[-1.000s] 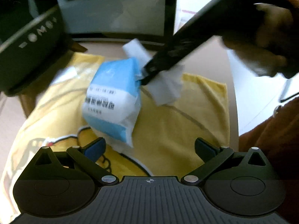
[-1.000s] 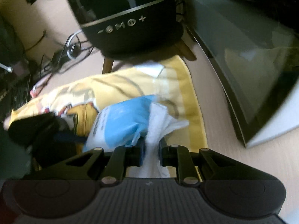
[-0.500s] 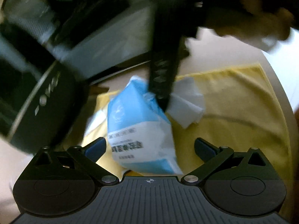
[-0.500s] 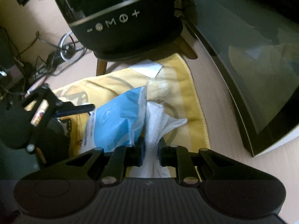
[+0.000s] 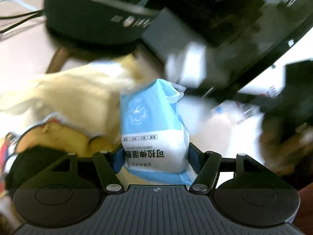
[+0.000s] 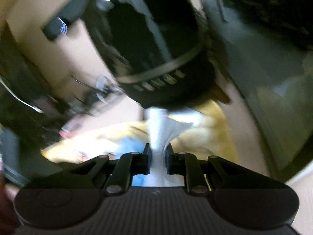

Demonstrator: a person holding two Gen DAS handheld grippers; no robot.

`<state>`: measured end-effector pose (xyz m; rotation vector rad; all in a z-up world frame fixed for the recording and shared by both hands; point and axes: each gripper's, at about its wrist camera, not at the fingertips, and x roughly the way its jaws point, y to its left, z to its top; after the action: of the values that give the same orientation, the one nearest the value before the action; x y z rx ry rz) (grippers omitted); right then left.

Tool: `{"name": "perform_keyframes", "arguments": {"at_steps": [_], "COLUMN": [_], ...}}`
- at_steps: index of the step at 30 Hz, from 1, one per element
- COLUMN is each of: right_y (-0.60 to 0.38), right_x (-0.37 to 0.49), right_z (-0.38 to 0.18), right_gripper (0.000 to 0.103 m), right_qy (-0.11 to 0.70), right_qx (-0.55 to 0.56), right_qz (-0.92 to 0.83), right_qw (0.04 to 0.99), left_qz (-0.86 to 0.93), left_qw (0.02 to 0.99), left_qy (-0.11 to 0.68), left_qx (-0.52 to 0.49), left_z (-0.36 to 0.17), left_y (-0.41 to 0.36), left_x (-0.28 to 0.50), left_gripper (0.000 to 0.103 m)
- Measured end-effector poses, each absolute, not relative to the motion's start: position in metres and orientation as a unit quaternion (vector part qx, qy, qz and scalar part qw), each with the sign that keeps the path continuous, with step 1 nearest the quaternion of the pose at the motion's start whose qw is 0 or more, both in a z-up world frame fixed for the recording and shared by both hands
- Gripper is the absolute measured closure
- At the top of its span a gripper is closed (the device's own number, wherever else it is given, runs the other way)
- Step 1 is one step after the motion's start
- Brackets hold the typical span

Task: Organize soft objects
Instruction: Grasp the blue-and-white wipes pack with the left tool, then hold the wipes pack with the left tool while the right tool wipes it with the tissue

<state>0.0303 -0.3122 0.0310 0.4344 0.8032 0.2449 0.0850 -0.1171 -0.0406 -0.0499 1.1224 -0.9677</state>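
Note:
A blue and white wet-wipe pack [image 5: 152, 129] stands upright between my left gripper's fingers, and my left gripper [image 5: 155, 154] is shut on its lower part. A blurred white wipe [image 5: 187, 66] hangs in the air beyond the pack's top. My right gripper [image 6: 158, 152] is shut on that white wipe [image 6: 158, 129], which stretches up from its blue-padded fingers. A blurred strip of the blue pack [image 6: 129, 146] shows just left of the right fingers. Under both lies a yellow cartoon towel [image 5: 64, 101], also seen in the right wrist view [image 6: 211, 129].
A round black speaker [image 5: 93, 19] on wooden legs stands behind the towel, seen too in the right wrist view [image 6: 156, 49]. A dark monitor [image 5: 244, 25] runs along the right side. Cables [image 6: 25, 101] lie on the beige desk at the left. A hand [image 5: 283, 143] is at right.
My left gripper has shut on the wipe pack, which was lying loose before. My right gripper has pulled the white wipe up and away from the pack. Both views have swung.

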Motion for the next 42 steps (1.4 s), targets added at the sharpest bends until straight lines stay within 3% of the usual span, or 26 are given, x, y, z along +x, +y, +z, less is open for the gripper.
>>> {"name": "perform_keyframes", "arguments": {"at_steps": [6,10,17,23,25,34,42], "right_y": [-0.298,-0.314,-0.323,-0.305,-0.294,-0.254,-0.274], "right_x": [0.043,0.041,0.036,0.039,0.043,0.069,0.077], "right_z": [-0.008,-0.016,-0.029,-0.036,-0.029,-0.021,-0.035], "right_gripper": [0.087,0.087,0.087,0.087,0.087,0.087,0.088], "right_qy": [0.459,0.458,0.492,0.495,0.483,0.457,0.475], "right_qx": [0.263,0.282,0.203,0.206,0.208,0.252,0.266], "right_qz": [0.164,0.139,0.066,0.091,0.115,0.218,0.153], "right_qw": [0.833,0.831,0.844,0.839,0.843,0.825,0.825], "left_qz": [-0.405,-0.393,-0.376,-0.353,-0.348,-0.342,-0.338], "left_qw": [0.75,0.763,0.781,0.796,0.802,0.802,0.821], "left_qy": [0.523,0.513,0.498,0.492,0.486,0.481,0.424], "left_qx": [-0.02,-0.02,-0.019,-0.011,0.003,0.088,0.18], "left_z": [-0.055,-0.05,-0.038,-0.029,-0.022,-0.034,-0.026], "left_y": [-0.113,-0.109,-0.105,-0.093,-0.086,-0.091,-0.114], "left_x": [0.079,0.079,0.097,0.098,0.096,0.085,0.078], "left_gripper": [0.03,0.028,0.022,0.014,0.009,0.008,0.008]}}
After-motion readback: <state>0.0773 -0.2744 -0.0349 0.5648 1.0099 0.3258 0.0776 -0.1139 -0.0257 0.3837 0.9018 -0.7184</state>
